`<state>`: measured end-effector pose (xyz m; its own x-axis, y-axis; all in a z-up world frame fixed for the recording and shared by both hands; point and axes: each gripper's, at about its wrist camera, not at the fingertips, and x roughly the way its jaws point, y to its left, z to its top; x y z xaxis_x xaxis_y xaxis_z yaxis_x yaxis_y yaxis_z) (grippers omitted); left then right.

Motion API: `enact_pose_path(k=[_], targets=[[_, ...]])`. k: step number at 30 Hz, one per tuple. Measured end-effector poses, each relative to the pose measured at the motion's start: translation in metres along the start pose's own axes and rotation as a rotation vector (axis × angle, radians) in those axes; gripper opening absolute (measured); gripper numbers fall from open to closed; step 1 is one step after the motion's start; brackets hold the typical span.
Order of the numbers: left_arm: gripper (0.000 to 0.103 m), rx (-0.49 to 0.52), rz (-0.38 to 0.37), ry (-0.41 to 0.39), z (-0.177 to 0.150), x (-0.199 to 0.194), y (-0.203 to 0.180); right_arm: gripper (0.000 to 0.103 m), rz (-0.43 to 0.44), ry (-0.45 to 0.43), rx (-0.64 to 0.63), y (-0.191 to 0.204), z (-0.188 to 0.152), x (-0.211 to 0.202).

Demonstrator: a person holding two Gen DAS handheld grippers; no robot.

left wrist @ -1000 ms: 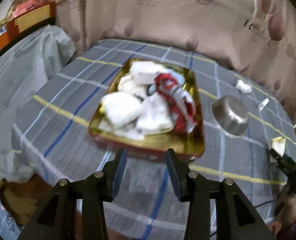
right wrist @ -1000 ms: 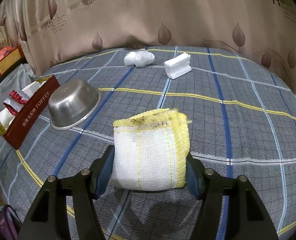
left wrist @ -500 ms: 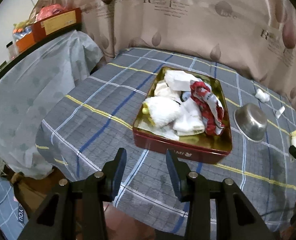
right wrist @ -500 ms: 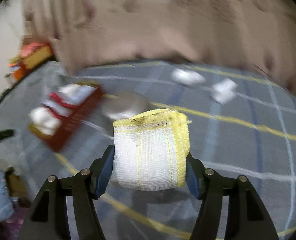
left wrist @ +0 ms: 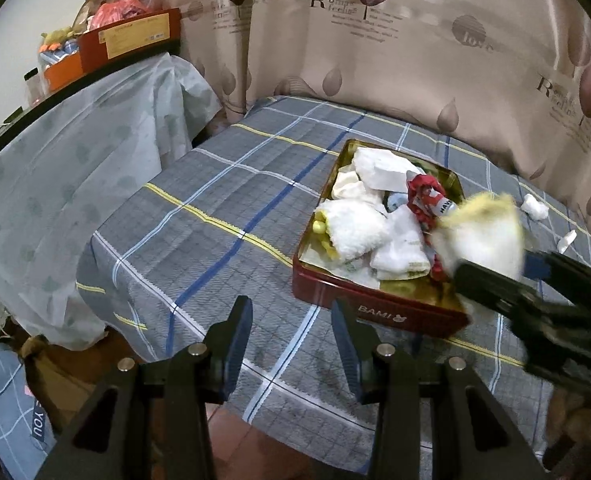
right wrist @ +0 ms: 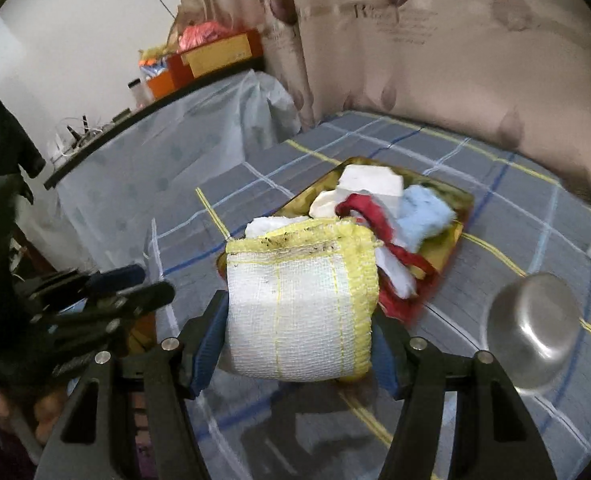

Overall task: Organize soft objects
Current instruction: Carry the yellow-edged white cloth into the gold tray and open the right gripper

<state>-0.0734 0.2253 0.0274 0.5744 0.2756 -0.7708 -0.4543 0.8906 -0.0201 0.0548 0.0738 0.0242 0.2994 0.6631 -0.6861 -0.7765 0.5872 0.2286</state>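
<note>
The right gripper point(right wrist: 299, 344) still clamps the folded white cloth with yellow edge point(right wrist: 301, 304) between its blue pads. One second ago this cloth was over the open table, beside the steel bowl point(right wrist: 535, 330); now it hangs above the near right corner of the red tin point(left wrist: 379, 308), which already contains white cloths point(left wrist: 355, 228) and a red fabric piece point(left wrist: 427, 196). The left gripper point(left wrist: 291, 338) is empty, fingers apart at a medium gap. It has pulled back from the tin, so more of the checked tablecloth point(left wrist: 215, 240) appears.
</note>
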Motion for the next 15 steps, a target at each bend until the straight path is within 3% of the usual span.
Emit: enact_pose_path(k=[8, 15], targets=[[0.042, 0.009, -0.002, 0.017, -0.001, 0.005, 0.001, 0.061, -0.028, 0.104, -0.010, -0.005, 0.018, 0.064], [0.042, 0.004, -0.005, 0.042, -0.004, 0.012, 0.001, 0.065, -0.062, 0.126, -0.009, -0.010, 0.021, 0.087]])
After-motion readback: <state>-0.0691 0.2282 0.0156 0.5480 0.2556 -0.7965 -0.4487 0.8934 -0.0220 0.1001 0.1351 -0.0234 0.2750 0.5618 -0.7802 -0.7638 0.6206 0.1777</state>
